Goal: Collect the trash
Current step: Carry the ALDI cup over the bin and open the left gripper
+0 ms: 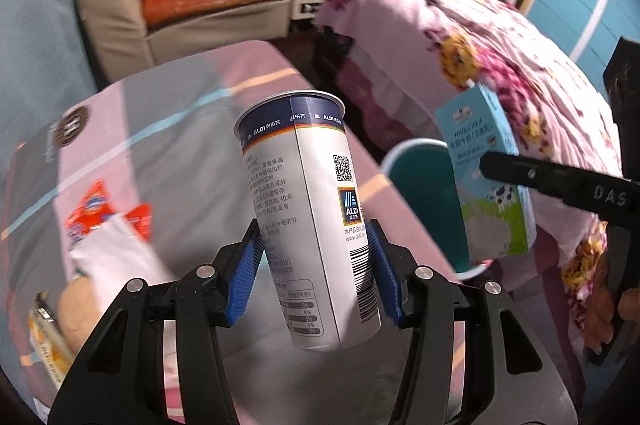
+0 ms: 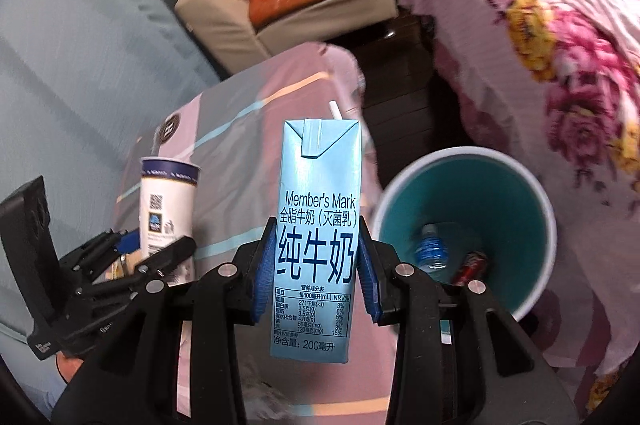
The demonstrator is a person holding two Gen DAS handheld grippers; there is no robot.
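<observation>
My left gripper (image 1: 316, 265) is shut on a tall white ALDI cup (image 1: 308, 209) with a dark blue rim band, held upright above the pink and grey bedsheet. My right gripper (image 2: 316, 269) is shut on a light blue milk carton (image 2: 318, 225) with a white straw at its top. The left wrist view shows that carton (image 1: 486, 177) to the right, over a teal bin (image 1: 424, 197). In the right wrist view the bin (image 2: 516, 205) sits right of the carton and holds a small water bottle (image 2: 430, 249) and a red can (image 2: 472, 265). The cup (image 2: 168, 201) and left gripper (image 2: 156, 245) show at the left.
On the bedsheet lie a red snack wrapper (image 1: 100, 213), white crumpled paper (image 1: 116, 253) and a yellow packet (image 1: 48, 341). A floral quilt (image 1: 500, 45) rises on the right. A beige and orange armchair (image 1: 180, 1) piled with items stands at the back.
</observation>
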